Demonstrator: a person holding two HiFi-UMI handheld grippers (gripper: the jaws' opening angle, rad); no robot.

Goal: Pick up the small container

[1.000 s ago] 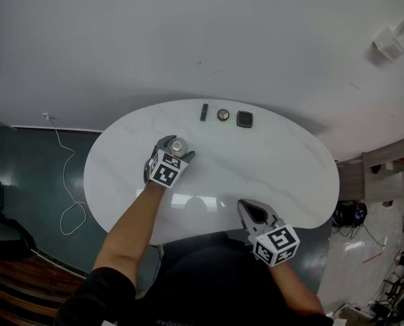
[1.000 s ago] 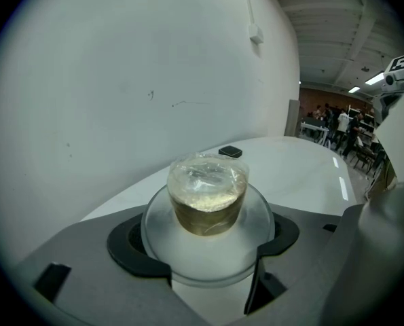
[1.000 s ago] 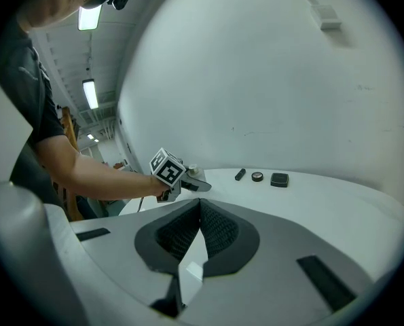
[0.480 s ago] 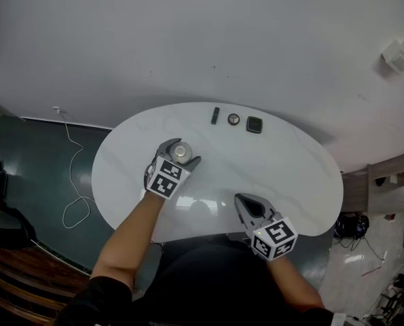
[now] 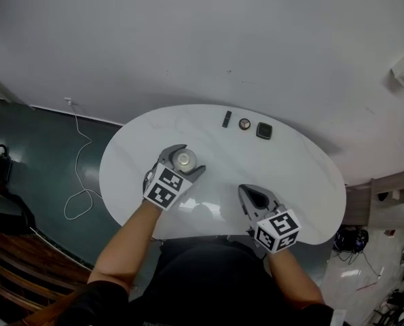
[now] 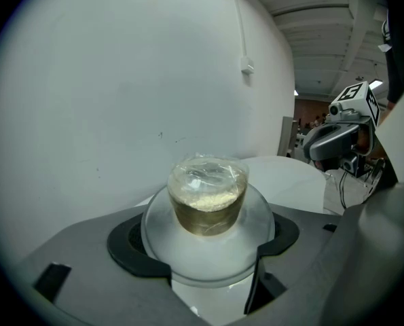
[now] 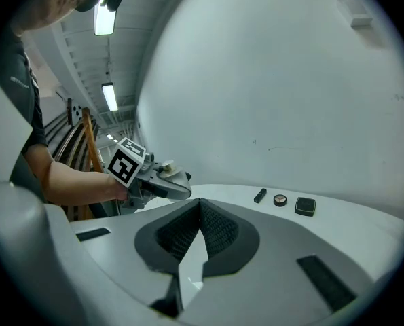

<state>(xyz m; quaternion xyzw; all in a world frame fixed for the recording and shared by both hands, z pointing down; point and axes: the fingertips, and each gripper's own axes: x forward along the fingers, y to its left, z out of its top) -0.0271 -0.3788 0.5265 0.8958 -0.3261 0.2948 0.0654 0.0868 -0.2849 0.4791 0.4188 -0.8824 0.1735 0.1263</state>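
The small container (image 6: 207,195) is a clear cup of pale powder under a film cover, standing on a wide translucent round base. My left gripper (image 6: 208,253) is shut on that base, with a dark pad pressing each side. From the head view the small container (image 5: 184,159) sits in the left gripper (image 5: 190,160) over the left half of the white oval table (image 5: 290,175). In the right gripper view the left gripper (image 7: 162,182) hangs above the tabletop with the container (image 7: 166,169) on top. My right gripper (image 5: 247,191) hovers near the table's front edge, its ribbed pads (image 7: 215,226) shut on nothing.
At the far edge of the table lie a black stick (image 5: 226,119), a round compact (image 5: 244,123) and a black square case (image 5: 264,130). A white cable (image 5: 79,195) loops on the dark floor at left. A plain white wall stands behind the table.
The head camera has shifted. The left gripper, still shut on the container, has drawn a little away from the row of small items. The right gripper has kept its place near the front edge.
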